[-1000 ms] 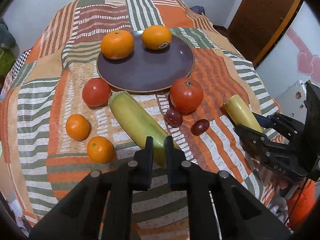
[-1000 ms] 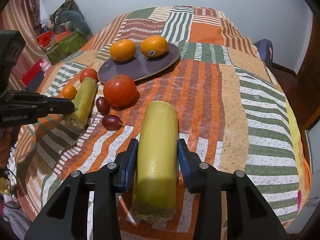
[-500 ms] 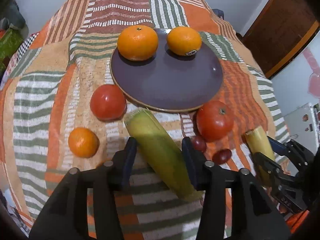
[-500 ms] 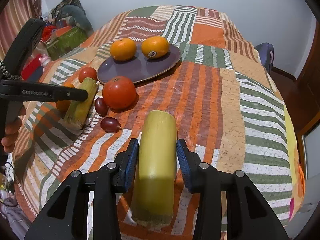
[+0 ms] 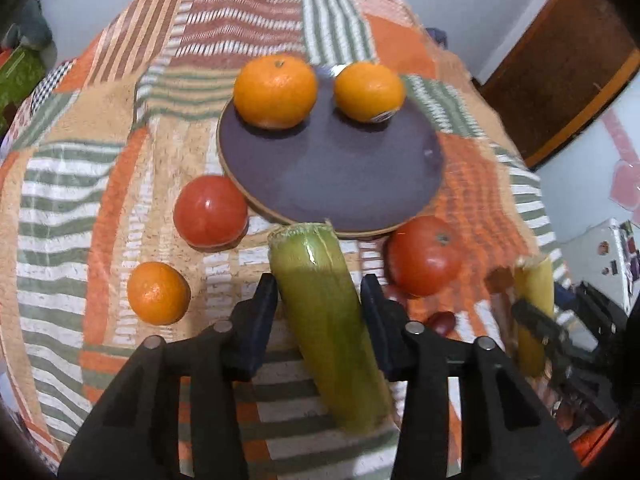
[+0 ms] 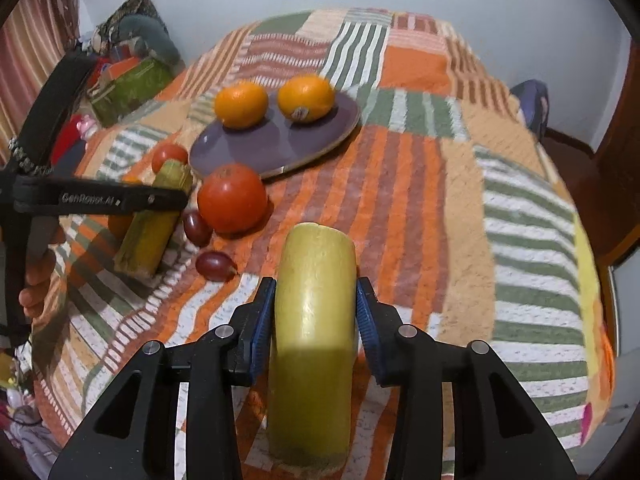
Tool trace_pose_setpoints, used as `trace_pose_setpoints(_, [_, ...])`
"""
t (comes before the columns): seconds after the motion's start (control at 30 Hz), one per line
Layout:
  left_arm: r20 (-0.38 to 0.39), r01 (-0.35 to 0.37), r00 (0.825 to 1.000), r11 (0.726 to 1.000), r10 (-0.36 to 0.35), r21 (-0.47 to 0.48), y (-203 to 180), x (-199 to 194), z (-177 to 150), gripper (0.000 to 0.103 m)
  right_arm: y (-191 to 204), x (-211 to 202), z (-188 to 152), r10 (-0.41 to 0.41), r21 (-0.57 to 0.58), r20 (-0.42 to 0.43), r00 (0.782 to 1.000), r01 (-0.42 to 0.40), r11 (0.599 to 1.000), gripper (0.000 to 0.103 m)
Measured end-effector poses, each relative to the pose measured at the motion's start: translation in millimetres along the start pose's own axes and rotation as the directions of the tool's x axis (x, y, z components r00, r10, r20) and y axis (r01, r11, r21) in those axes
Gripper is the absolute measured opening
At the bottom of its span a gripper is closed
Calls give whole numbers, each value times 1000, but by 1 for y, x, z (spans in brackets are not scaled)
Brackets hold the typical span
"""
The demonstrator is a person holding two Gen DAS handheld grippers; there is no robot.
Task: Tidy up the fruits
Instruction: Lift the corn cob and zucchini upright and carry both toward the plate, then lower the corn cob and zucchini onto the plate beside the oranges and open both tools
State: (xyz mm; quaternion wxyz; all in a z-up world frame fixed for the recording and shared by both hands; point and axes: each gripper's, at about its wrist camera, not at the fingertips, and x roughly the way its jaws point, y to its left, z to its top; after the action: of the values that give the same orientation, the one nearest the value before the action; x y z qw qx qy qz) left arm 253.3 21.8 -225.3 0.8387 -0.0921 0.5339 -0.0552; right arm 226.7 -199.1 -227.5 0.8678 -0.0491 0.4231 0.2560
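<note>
A purple plate (image 5: 332, 176) holds two oranges (image 5: 275, 91) (image 5: 369, 92). My left gripper (image 5: 318, 304) is open, its fingers on either side of a green corn cob (image 5: 324, 320) that lies on the striped cloth. My right gripper (image 6: 316, 312) is shut on a yellow corn cob (image 6: 312, 320), held just above the cloth. Two tomatoes (image 5: 211, 211) (image 5: 425, 255), a small orange (image 5: 158, 293) and dark grapes (image 6: 216, 266) lie around the plate. The right gripper also shows in the left wrist view (image 5: 536, 320).
The striped patchwork cloth (image 6: 440, 200) covers a round table that drops off at its edges. A wooden door (image 5: 560, 64) stands at the right. Bags and clutter (image 6: 128, 76) lie beyond the table's far left.
My left gripper opened from shut and moved forward until its fingers straddle the green corn cob. My right gripper kept hold of the yellow corn cob, barely shifting.
</note>
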Motion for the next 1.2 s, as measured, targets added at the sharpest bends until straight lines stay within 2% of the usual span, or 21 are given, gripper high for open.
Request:
trace_pose_setpoints(0.1, [52, 20, 998, 999, -22, 40, -10, -24, -3, 37, -2, -23, 10, -12, 7, 70, 997, 11, 1000, 35])
trace_pose_setpoints(0.3, [152, 3, 988, 995, -19, 104, -26, -61, -10, 36, 1, -53, 29, -31, 9, 171, 985, 30, 1000, 34])
trace_pose_setpoints(0.63, [267, -14, 964, 993, -17, 114, -23, -98, 6, 36, 14, -55, 61, -9, -8, 233, 973, 11, 1000, 34])
trace_pose_setpoints(0.97, [293, -32, 956, 995, 3, 96, -5, -96, 32, 36, 34, -28, 90, 39, -48, 232, 972, -28, 998, 34])
trace_pose_setpoints(1.1, [280, -41, 960, 994, 12, 97, 0, -84, 41, 36, 41, -11, 99, 67, -57, 208, 976, -56, 997, 34])
trace_pose_setpoints(1.2, [246, -32, 969, 994, 5, 103, 6, -70, 46, 36, 48, 3, 104, 87, -72, 179, 980, -75, 995, 34])
